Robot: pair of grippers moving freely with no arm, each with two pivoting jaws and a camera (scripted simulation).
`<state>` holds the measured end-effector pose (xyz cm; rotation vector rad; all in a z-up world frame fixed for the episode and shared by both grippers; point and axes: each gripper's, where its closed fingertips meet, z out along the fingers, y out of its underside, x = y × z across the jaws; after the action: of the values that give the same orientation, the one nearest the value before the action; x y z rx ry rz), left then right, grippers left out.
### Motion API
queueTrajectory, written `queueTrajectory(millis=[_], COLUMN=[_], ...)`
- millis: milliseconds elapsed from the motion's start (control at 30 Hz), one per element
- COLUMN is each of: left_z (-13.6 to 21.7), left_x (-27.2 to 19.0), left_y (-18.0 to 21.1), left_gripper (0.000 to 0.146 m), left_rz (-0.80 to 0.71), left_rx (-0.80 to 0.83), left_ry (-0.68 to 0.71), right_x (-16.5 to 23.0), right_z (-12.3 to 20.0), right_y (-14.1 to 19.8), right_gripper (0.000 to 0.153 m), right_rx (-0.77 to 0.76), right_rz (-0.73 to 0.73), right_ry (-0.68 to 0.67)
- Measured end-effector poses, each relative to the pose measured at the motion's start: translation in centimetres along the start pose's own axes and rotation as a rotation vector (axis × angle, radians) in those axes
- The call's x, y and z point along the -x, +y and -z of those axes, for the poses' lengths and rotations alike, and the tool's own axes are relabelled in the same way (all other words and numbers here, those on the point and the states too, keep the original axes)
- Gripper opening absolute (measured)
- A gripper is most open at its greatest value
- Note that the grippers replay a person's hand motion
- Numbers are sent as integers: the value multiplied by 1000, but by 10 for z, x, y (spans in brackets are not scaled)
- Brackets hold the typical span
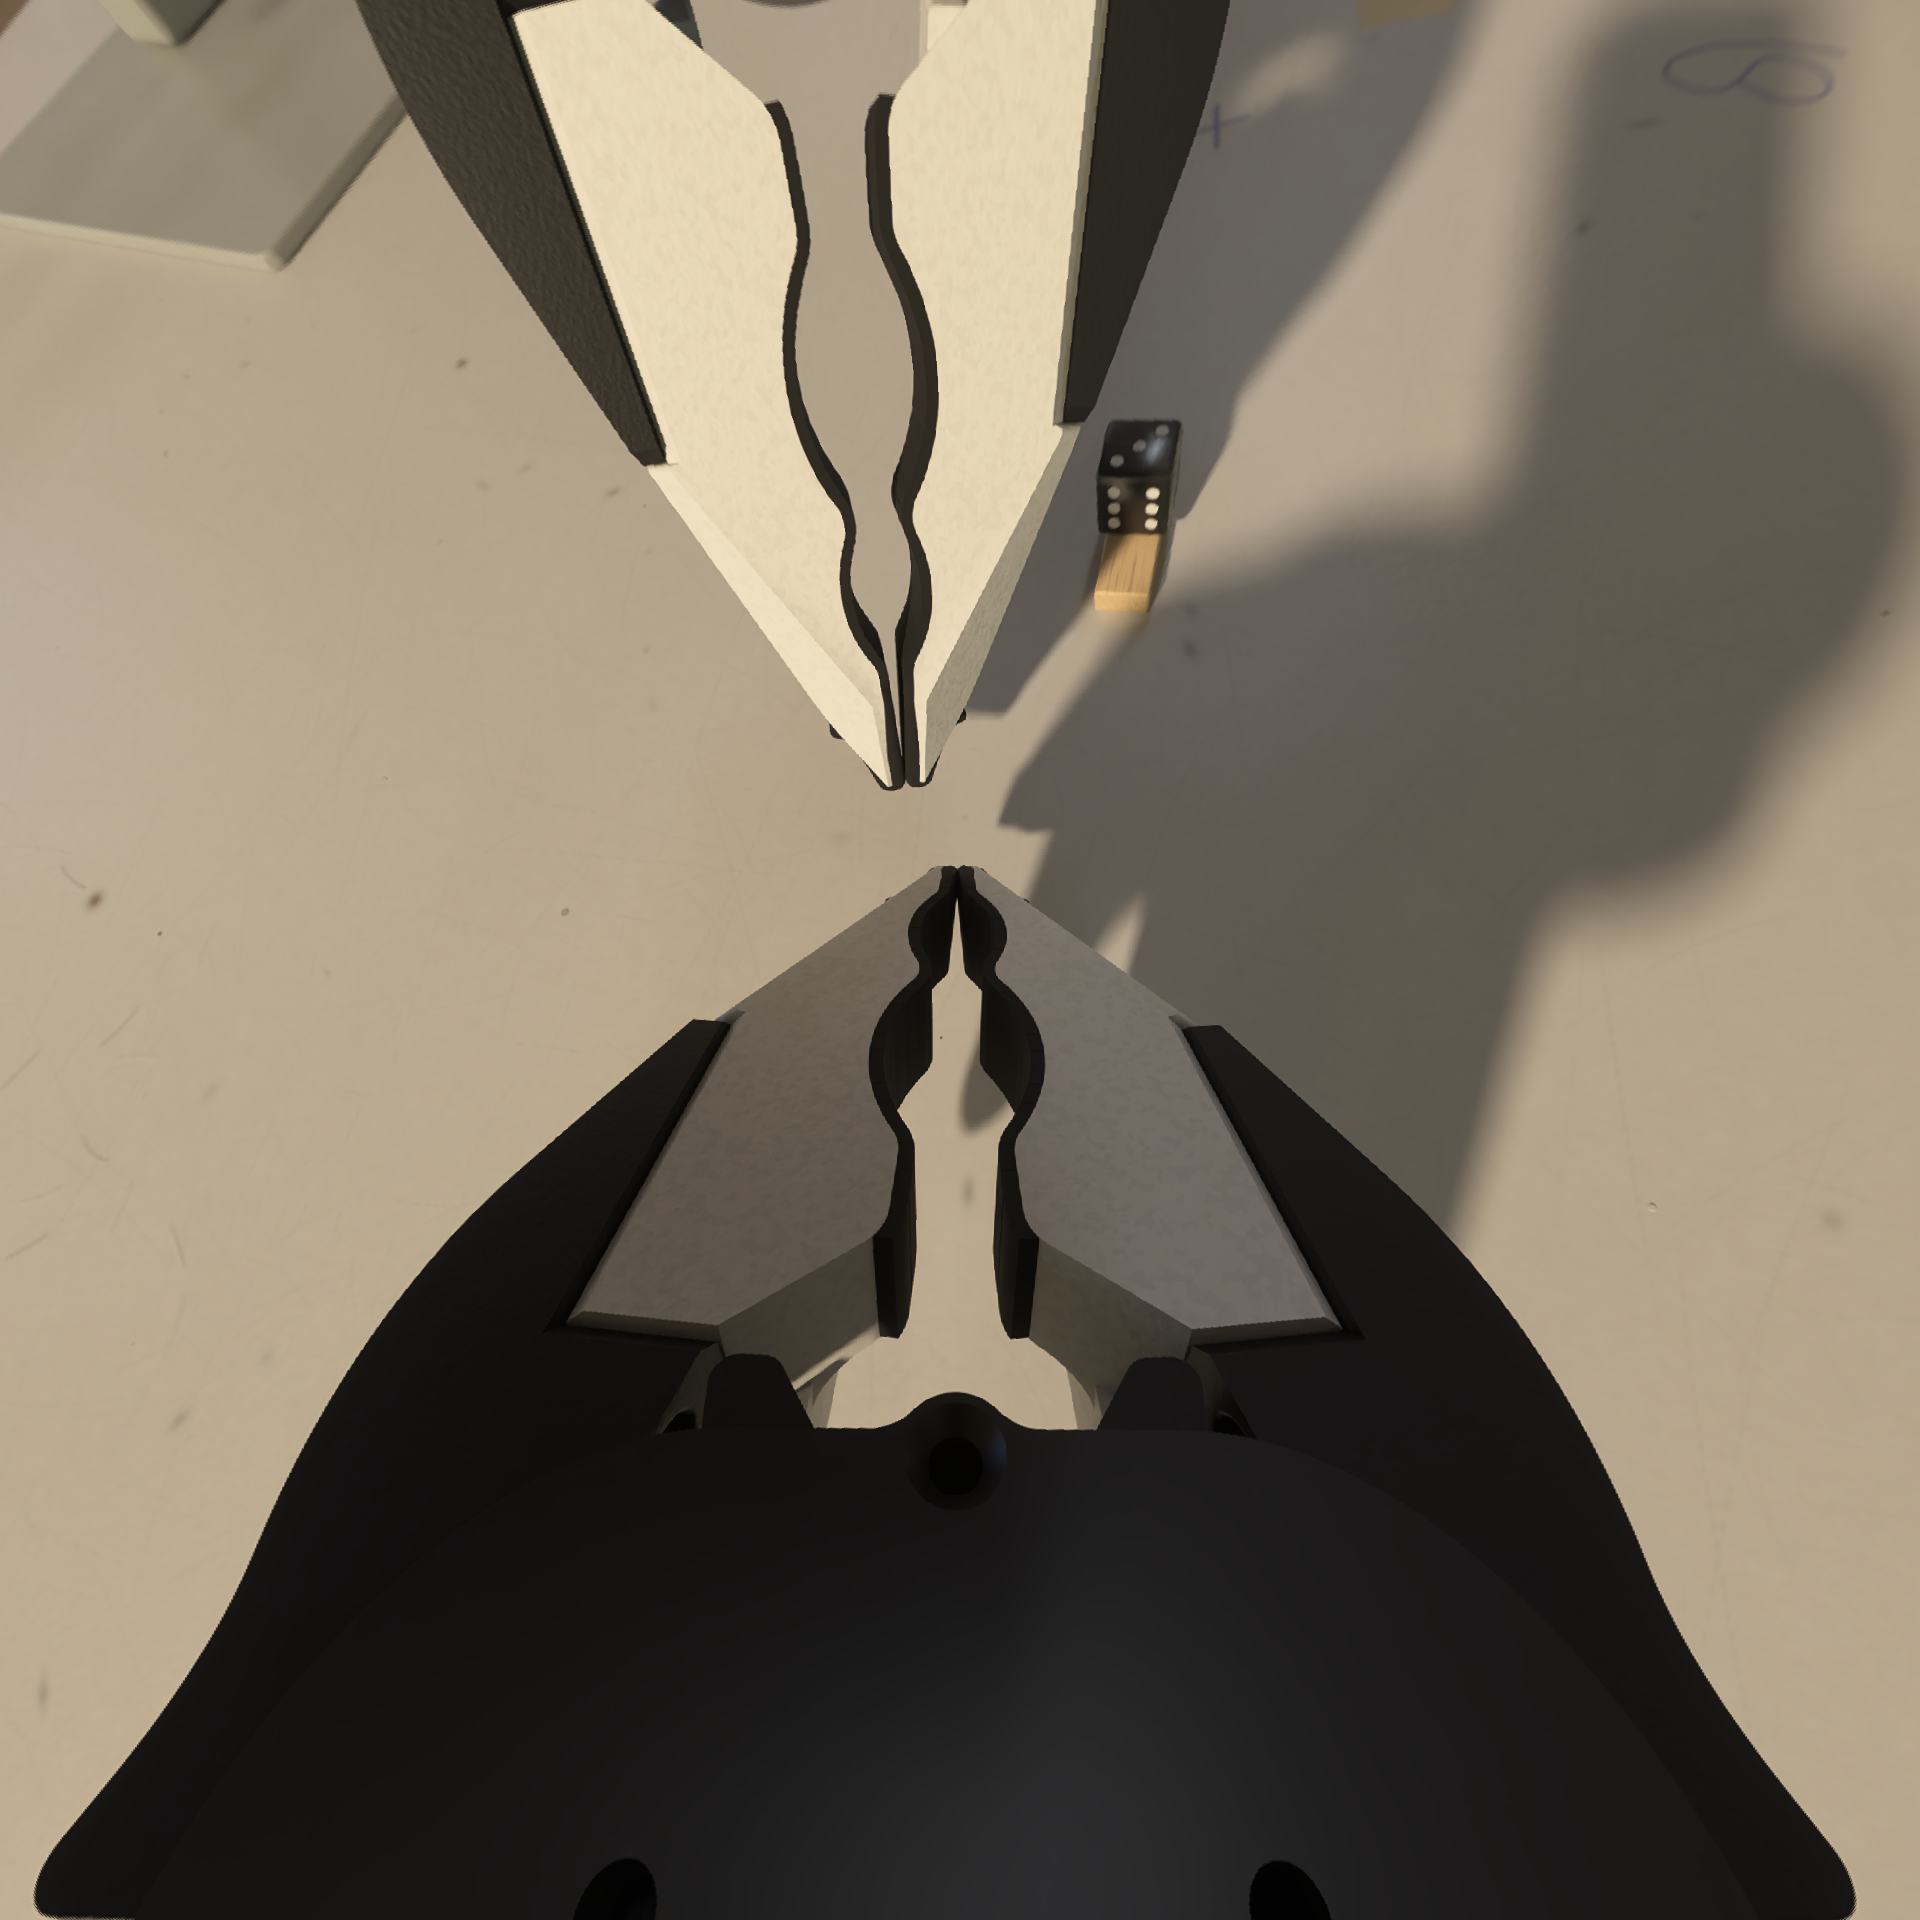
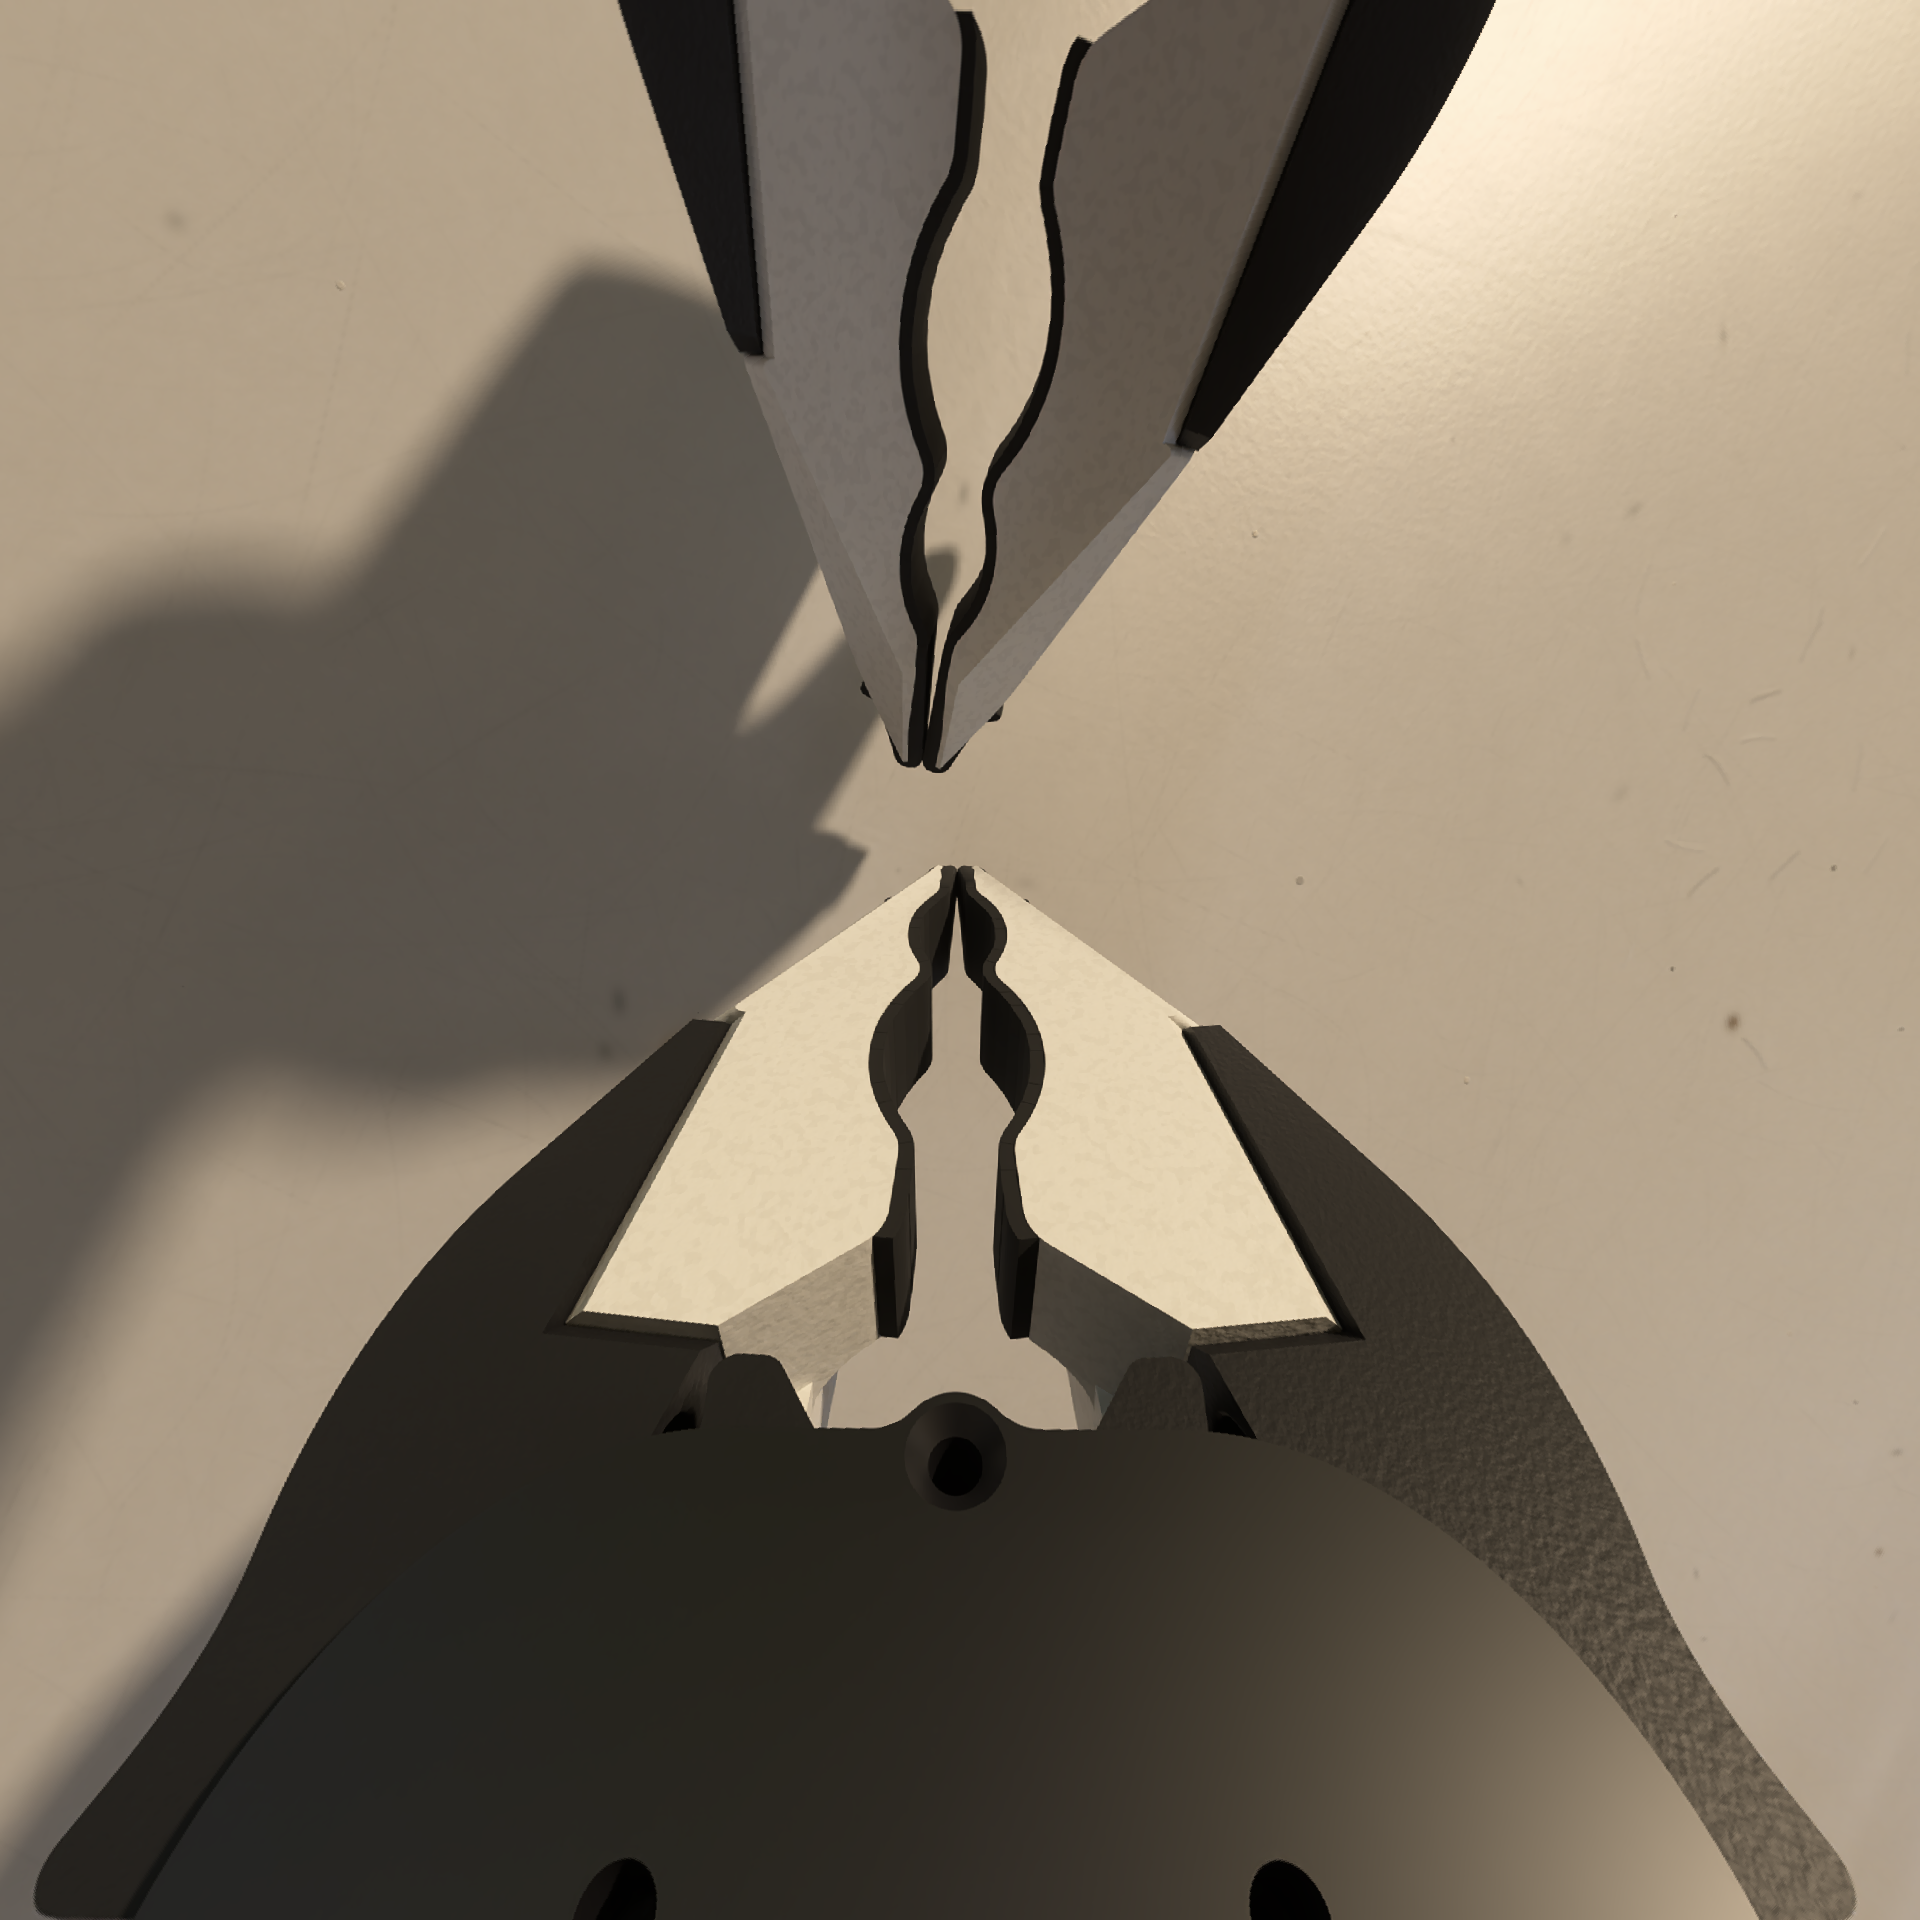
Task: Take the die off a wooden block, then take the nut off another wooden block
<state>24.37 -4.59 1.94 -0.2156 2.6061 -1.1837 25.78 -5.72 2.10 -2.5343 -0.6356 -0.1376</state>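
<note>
In the left wrist view a black die (image 1: 1139, 476) with white pips sits on top of a small wooden block (image 1: 1127, 574) on the beige table, ahead and to the right. My left gripper (image 1: 957, 871) is shut and empty, low over the table. My right gripper (image 1: 900, 779) faces it tip to tip, also shut and empty, just left of the die. In the right wrist view my right gripper (image 2: 957, 871) is shut, and the left gripper (image 2: 924, 764) points back at it. No nut and no second block show in either view.
A pale grey flat base with an upright part (image 1: 197, 135) stands at the far left of the table (image 1: 312, 831). Dark shadows of the grippers fall across the table at right. A pen scribble (image 1: 1745, 78) marks the far right.
</note>
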Motion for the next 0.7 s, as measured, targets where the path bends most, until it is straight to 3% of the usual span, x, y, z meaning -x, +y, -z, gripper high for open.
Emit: queueTrajectory(millis=[500, 700], left_z=[-6, -9], left_x=[-2, -2], left_y=[5, 5], left_gripper=[0, 0], left_rz=[-3, 26], left_rx=[85, 83], left_ry=[19, 36], right_x=[4, 6], right_z=[-7, -8], right_y=[4, 4], right_gripper=[0, 17], right_rx=[18, 64], right_rz=[-65, -76], right_ry=[-91, -130])
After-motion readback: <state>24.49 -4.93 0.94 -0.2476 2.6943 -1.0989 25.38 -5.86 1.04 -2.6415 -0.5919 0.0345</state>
